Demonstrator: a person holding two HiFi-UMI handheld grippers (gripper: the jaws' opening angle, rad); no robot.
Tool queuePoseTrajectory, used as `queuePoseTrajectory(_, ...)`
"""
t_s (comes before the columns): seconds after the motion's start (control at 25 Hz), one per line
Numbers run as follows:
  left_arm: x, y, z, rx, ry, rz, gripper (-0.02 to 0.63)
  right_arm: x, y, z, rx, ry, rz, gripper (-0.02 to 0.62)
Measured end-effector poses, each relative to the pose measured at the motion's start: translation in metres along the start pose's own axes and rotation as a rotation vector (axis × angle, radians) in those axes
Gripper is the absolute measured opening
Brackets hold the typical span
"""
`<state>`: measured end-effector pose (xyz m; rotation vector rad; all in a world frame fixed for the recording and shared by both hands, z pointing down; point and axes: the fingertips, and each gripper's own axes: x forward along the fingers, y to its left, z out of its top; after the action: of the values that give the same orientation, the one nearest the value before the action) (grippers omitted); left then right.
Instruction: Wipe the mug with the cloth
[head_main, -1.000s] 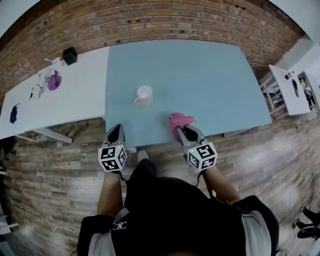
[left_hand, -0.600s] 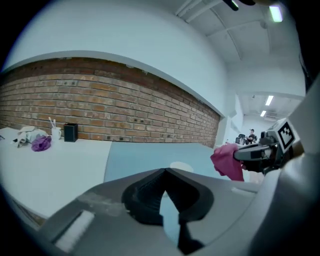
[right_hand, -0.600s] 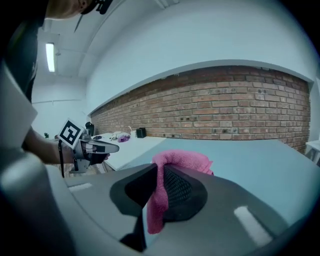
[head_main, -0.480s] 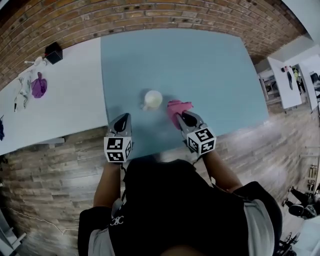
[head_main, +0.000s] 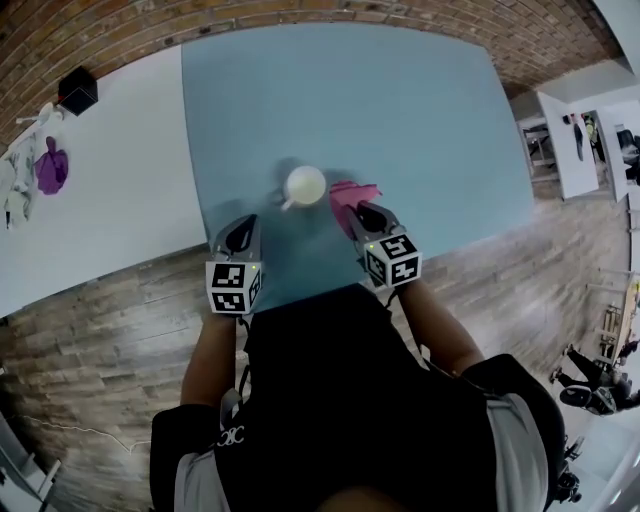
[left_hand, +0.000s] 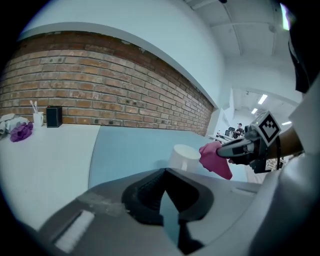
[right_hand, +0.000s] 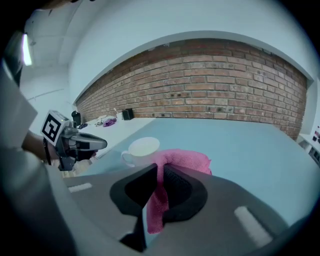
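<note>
Cloth pinched in right claw, beside mug.

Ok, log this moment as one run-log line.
stage: pre-wipe | right gripper: jaws shut on pink cloth | left gripper: jaws shut, empty | mug: upright on blue table, cloth beside it

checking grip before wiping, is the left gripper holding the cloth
No, the cloth is pinched in the right gripper; the left gripper is shut and empty.

The head view looks steeply down from overhead; both gripper views skim low across the table, sharing the mug at the person's twelve o'clock.
</note>
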<state>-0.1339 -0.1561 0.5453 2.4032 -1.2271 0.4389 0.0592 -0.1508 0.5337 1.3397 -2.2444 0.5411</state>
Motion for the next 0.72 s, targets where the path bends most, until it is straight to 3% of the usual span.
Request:
queuePoseTrajectory(0.36,0.013,-0.002,-0.007,-0.001,0.056,0.04,0.008,0.035,-0.005,-0.005,-0.003,0.027,0.022,0.044)
queuePoseTrajectory(0.56,0.029,-0.029,0.0,0.131,0.024,-0.017,0.021,0.035,-0.007,-0.006,0.013,0.021,0.039,0.044)
queuePoseTrajectory(0.64,0.031,-0.038,0.0,0.186,0.023,-0.062,0.121,0.035,-0.01,-0.006,0.017,0.019,0.04,0.044)
queuePoseTrajectory(0.72,0.033,-0.042,-0.003,0.218,0.034,-0.087,0.133,0.033,-0.013,-0.005,0.019,0.018,0.041,0.044)
